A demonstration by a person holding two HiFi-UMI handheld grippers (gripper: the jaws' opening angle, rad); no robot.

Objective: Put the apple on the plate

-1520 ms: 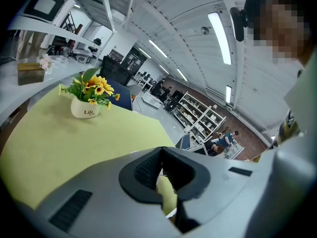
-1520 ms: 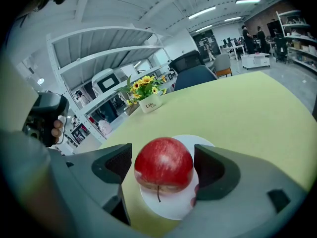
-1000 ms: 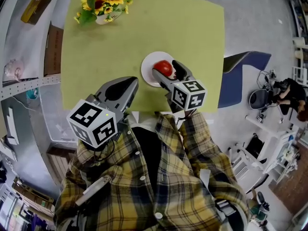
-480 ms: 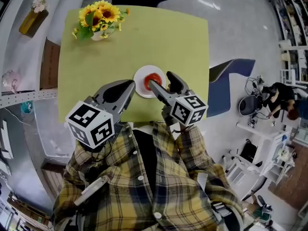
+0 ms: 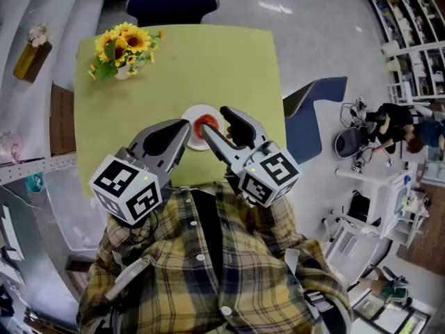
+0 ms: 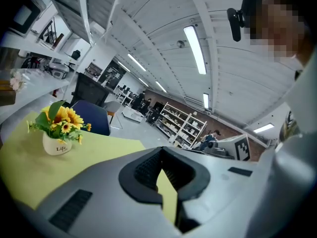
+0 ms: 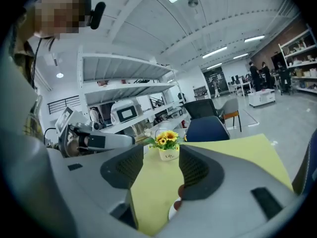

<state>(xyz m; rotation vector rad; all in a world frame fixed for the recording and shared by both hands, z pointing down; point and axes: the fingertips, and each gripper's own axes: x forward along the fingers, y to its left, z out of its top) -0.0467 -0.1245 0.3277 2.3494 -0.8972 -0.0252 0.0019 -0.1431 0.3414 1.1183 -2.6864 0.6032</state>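
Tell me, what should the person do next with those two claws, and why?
Probably just draw both claws back towards the body and stop. The apple already sits on the plate, so nothing seems left to place. The right claw is closing on nothing, and the left claw is shut and empty.
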